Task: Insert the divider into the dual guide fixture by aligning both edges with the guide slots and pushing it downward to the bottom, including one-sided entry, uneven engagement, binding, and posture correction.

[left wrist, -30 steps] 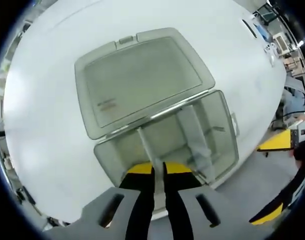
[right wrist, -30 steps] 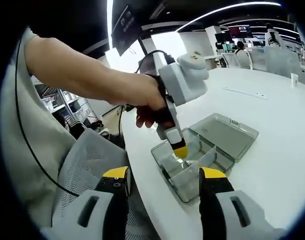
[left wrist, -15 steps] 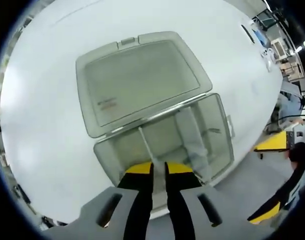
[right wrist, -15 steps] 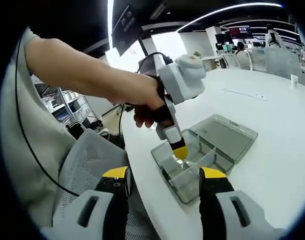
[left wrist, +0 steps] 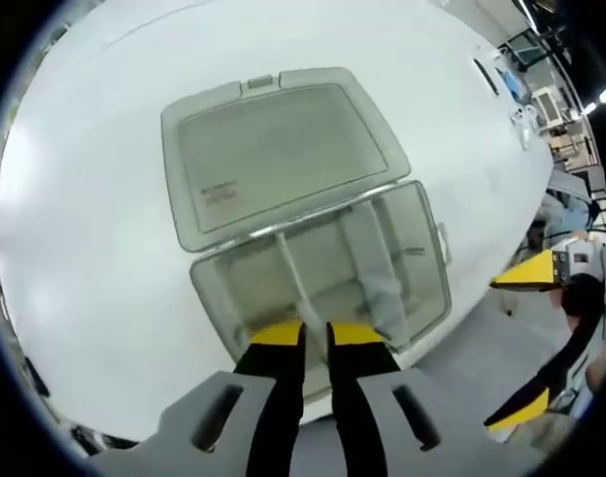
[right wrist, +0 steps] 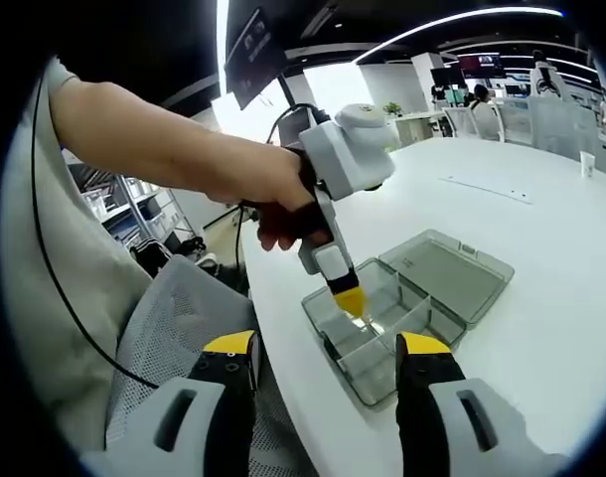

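We pinch the thin, stiff, slippery divider (left wrist: 301,298) by its top edge, left gripper (left wrist: 316,333) fingers clamped; right gripper (right wrist: 326,348) fingers apart

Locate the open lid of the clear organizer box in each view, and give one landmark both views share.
Left gripper view: the lid lies flat on the white table, upper centre, hinged to the box tray below it.
Right gripper view: the lid sits right of centre, on the far right side of the tray.
Shared landmark: the left gripper, its yellow tips down in the tray; in its own view it rises from the bottom.
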Available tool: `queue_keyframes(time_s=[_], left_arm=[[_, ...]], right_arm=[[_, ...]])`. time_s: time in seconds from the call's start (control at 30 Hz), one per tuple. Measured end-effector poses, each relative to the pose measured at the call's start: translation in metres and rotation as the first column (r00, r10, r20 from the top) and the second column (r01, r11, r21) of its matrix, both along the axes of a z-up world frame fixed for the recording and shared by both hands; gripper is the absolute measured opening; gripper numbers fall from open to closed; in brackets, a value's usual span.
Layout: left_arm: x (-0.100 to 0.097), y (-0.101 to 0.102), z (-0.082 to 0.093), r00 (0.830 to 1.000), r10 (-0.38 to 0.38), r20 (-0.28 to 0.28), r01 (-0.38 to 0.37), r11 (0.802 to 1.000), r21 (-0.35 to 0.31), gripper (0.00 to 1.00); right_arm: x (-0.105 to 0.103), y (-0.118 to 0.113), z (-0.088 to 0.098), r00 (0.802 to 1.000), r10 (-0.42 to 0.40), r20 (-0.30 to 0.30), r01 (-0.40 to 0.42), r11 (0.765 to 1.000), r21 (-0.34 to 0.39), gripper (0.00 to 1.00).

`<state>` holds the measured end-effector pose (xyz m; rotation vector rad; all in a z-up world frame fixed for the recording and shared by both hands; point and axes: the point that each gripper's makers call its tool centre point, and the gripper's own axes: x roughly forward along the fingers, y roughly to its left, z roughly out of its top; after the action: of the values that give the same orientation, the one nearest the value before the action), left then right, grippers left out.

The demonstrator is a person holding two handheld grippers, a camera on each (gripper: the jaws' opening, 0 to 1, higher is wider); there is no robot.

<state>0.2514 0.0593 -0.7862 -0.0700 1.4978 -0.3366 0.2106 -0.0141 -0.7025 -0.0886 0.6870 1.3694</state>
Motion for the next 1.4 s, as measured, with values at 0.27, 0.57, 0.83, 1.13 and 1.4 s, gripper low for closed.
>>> queue_keyframes(time_s=[0.27, 0.57, 0.83, 1.13, 1.4], left_arm=[[-0.002, -0.0019, -0.0002, 0.999, 0.035, -0.003, -0.035, 0.999, 0.0, 0.03], [-0.0035, -0.0027, 0.0003, 0.999, 0.049, -0.011, -0.049, 0.999, 0.0, 0.01], [-0.0051, -0.0035, -0.0029, 0.999, 0.052, 0.003, -0.052, 0.999, 0.006, 0.01], [-0.0031, -0.0027, -0.0014, 0.998, 0.054, 0.023, -0.053, 0.998, -0.03, 0.05], [-0.0032, -0.004, 0.0019, 0.996, -0.005, 0.093, 0.011, 0.997, -0.072, 0.15]], right_arm=[[-0.0021, -0.0006, -0.0005, 1.0, 0.0, -0.003, 0.0, 1.0, -0.001, 0.53], [-0.0016, -0.0009, -0.0018, 1.0, 0.001, -0.007, -0.001, 1.0, -0.004, 0.53], [-0.002, -0.0016, -0.0021, 1.0, 0.0, -0.008, 0.0, 1.0, -0.007, 0.53], [-0.0036, -0.0041, -0.0016, 1.0, 0.008, -0.004, -0.008, 1.0, -0.022, 0.53], [-0.0031, -0.0076, -0.003, 1.0, 0.012, -0.002, -0.012, 0.999, -0.039, 0.53]])
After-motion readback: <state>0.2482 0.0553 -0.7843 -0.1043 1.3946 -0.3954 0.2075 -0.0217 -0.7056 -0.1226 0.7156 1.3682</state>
